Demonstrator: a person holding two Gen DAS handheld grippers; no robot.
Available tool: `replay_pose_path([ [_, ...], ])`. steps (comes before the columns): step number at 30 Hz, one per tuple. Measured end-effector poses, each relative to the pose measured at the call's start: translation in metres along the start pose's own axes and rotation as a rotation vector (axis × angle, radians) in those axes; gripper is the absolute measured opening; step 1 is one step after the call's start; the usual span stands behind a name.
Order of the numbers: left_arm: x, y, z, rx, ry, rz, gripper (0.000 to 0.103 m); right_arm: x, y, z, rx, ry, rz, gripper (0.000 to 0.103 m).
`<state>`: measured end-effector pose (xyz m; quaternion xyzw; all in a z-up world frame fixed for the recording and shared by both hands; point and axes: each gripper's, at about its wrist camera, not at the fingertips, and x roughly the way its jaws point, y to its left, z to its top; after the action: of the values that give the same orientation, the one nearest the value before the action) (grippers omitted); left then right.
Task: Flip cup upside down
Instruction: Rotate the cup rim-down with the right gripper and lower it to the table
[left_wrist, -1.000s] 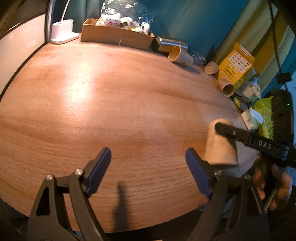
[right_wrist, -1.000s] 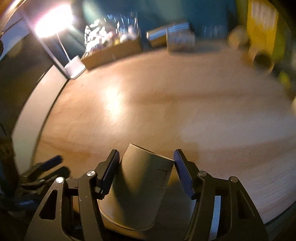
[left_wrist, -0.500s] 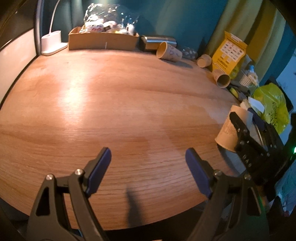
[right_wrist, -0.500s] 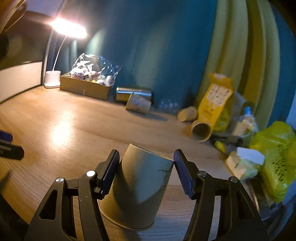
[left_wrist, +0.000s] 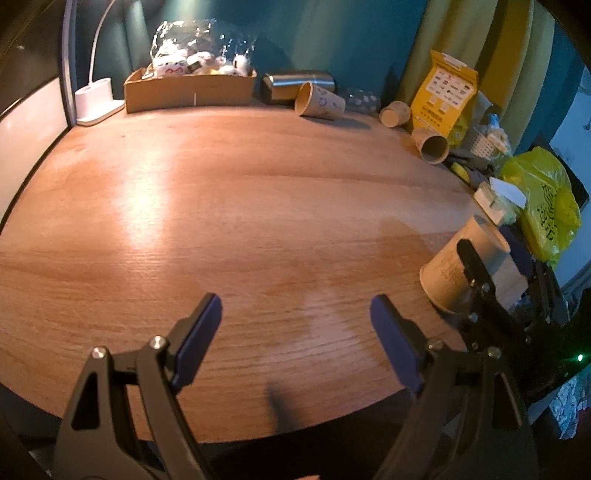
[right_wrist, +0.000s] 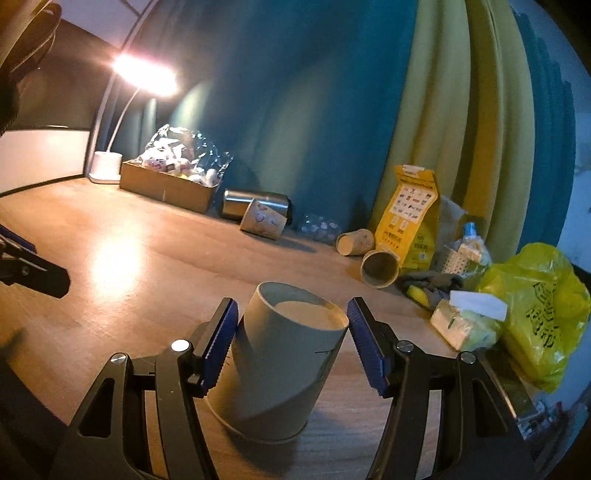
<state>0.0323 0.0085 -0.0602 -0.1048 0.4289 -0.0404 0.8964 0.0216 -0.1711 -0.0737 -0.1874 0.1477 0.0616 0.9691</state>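
Observation:
A plain paper cup (right_wrist: 280, 365) stands upside down on the wooden table (right_wrist: 147, 258), rim down and base up, leaning slightly. My right gripper (right_wrist: 291, 343) straddles it with both blue pads a little off its sides, so it is open. The cup also shows at the right table edge in the left wrist view (left_wrist: 458, 266), with the right gripper (left_wrist: 495, 258) around it. My left gripper (left_wrist: 295, 328) is open and empty, low over the table's near edge, well left of the cup.
Along the back are a cardboard box (left_wrist: 188, 92) of wrapped toys, a lamp base (left_wrist: 96, 99), a steel flask (left_wrist: 295, 83) and three paper cups lying on their sides (left_wrist: 319, 101). A yellow pouch (left_wrist: 443, 96), a yellow bag (left_wrist: 539, 206) and clutter crowd the right edge.
The right gripper has set the cup down rim-first on the table and opened; its pads now stand off the cup's sides. The left gripper stayed open and shifted its view slightly.

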Motion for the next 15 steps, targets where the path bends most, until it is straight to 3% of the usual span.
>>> replay_pose_path([
  [8, -0.004, -0.003, -0.003, 0.012, -0.005, 0.007, 0.084, -0.001, 0.003, -0.004, 0.038, 0.033, 0.037, 0.065],
  [15, -0.012, -0.009, -0.001, 0.035, -0.044, 0.015, 0.084, 0.0, -0.013, 0.005, 0.135, 0.089, 0.055, 0.079],
])
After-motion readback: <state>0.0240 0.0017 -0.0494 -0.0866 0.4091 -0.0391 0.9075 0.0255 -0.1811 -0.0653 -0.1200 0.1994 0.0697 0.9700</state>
